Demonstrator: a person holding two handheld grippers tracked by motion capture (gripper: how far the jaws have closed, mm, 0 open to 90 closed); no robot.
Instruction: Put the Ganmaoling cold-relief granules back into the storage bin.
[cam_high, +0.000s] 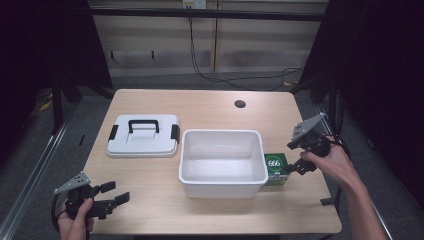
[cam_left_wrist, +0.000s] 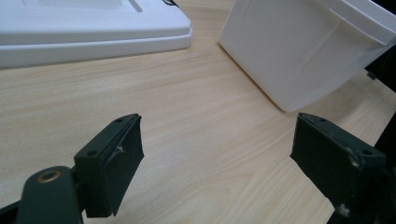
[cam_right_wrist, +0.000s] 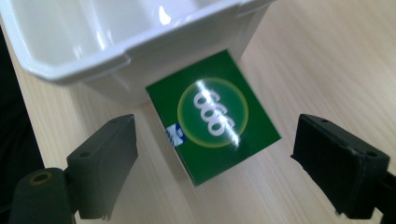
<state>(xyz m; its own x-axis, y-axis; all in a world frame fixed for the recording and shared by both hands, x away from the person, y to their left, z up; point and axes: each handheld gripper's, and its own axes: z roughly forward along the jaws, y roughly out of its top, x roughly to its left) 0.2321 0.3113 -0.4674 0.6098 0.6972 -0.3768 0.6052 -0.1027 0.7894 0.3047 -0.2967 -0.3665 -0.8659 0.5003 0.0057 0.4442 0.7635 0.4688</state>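
A green box (cam_high: 275, 169) marked 666 lies on the wooden table against the right wall of a white plastic bin (cam_high: 223, 186). My right gripper (cam_high: 292, 157) hovers just right of and above the box, open, its jaws on either side of the green box (cam_right_wrist: 213, 114) with a gap on both sides. The bin's rim (cam_right_wrist: 84, 58) lies just beyond the box. My left gripper (cam_high: 116, 193) rests low at the table's front left corner, open and holding nothing, and points toward the bin's corner (cam_left_wrist: 299, 60). A white lid (cam_high: 143, 136) with a black handle lies left of the bin.
The lid's edge (cam_left_wrist: 93, 39) shows far left in the left gripper view. A round cable hole (cam_high: 240, 104) sits near the table's far edge. Bare wood (cam_high: 150, 200) lies between my left gripper and the bin. Black frame posts stand at both sides.
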